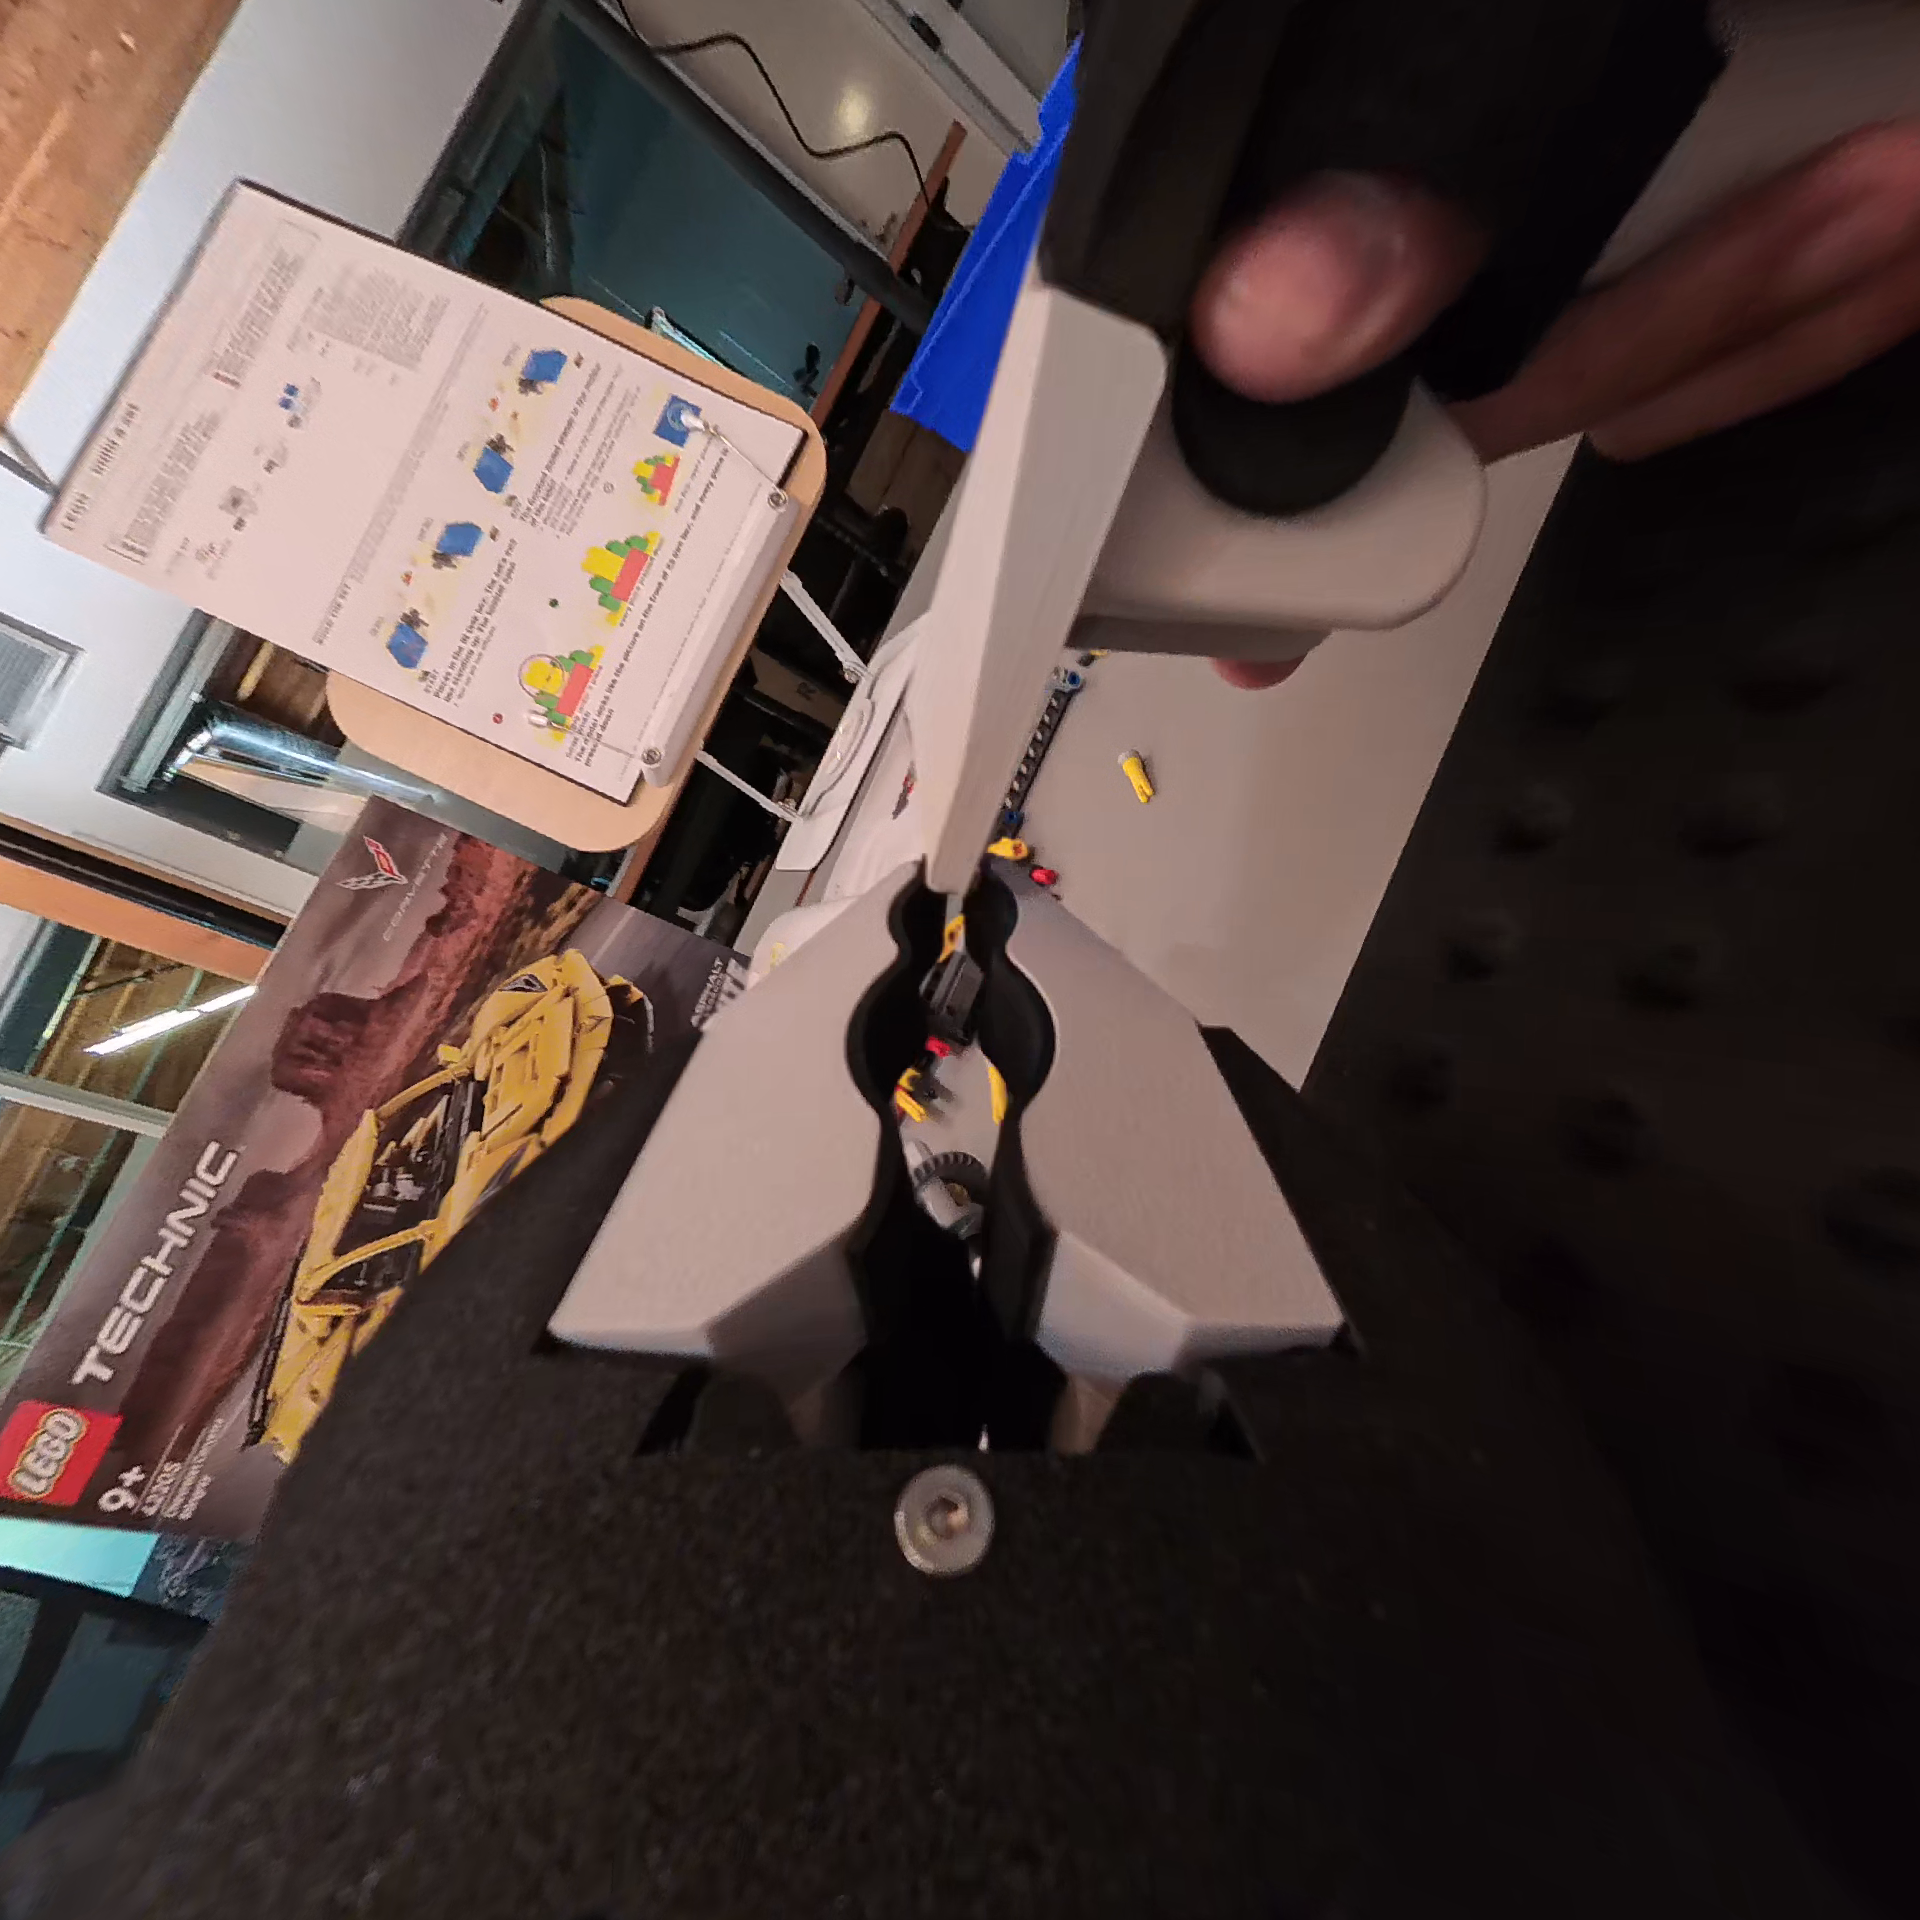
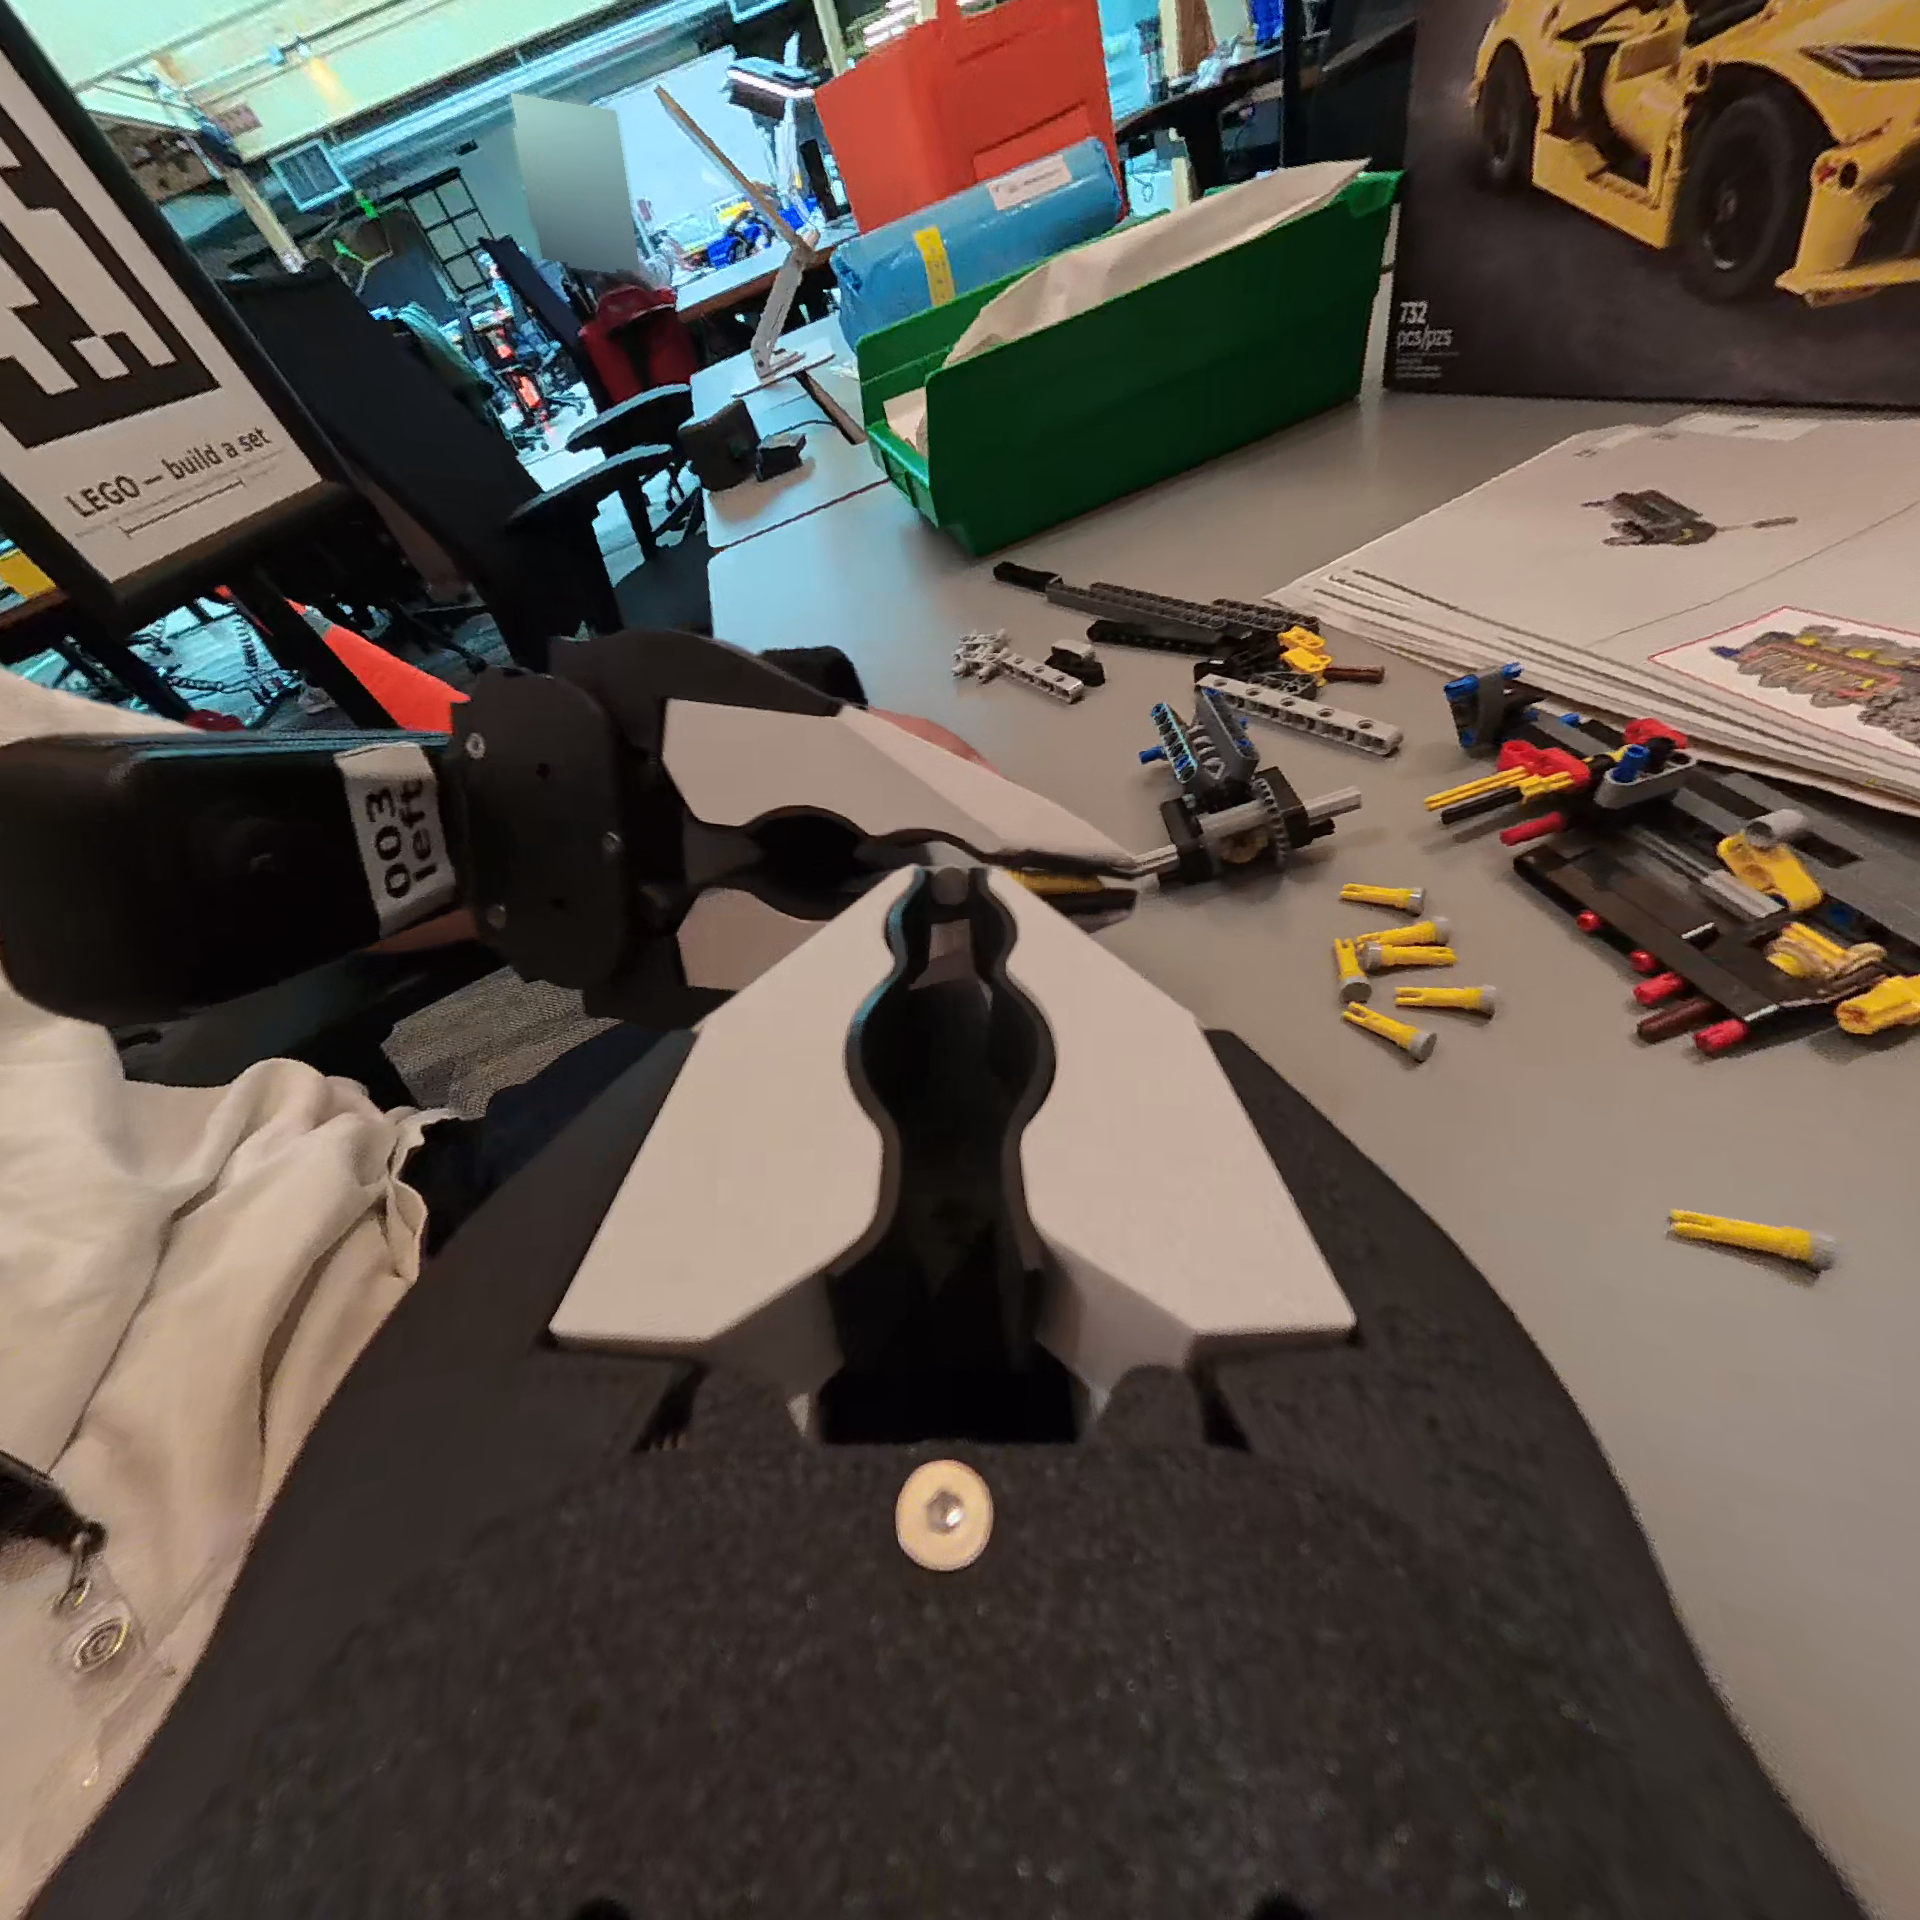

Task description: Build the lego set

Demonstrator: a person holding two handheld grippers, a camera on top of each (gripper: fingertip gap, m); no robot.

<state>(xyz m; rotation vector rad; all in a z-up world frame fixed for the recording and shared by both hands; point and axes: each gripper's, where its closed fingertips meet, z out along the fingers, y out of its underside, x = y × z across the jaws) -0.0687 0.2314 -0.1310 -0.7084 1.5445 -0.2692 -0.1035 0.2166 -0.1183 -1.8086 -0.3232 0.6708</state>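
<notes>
— Grey plastic up front: what is the right gripper [image 2: 948, 904] doing?
— Its fingers are pressed together on a small grey peg [image 2: 948, 886], held over the table's near edge.

— And the left gripper [image 2: 1117, 873]?
— It reaches in from the left edge, turned on its side. Its tips are closed on what looks like a yellow pin [image 2: 1060, 884], touching the right gripper's tips. A hand [image 1: 1558, 312] grips the right tool, seen from the left wrist.

— Where is the lego set?
— A small gear assembly [image 2: 1236, 821] lies on the grey table [image 2: 1558, 1455] just beyond the left tips, its grey axle pointing at them. Loose yellow pins [image 2: 1403, 966] lie to its right. Farther right, a long black frame [image 2: 1683, 914] runs partly under the open instruction booklet [image 2: 1558, 540].

— And at the back?
— A green bin [image 2: 1122, 426] sits at the far edge, and the set's box [image 2: 1662, 208] stands in the far right corner.
</notes>
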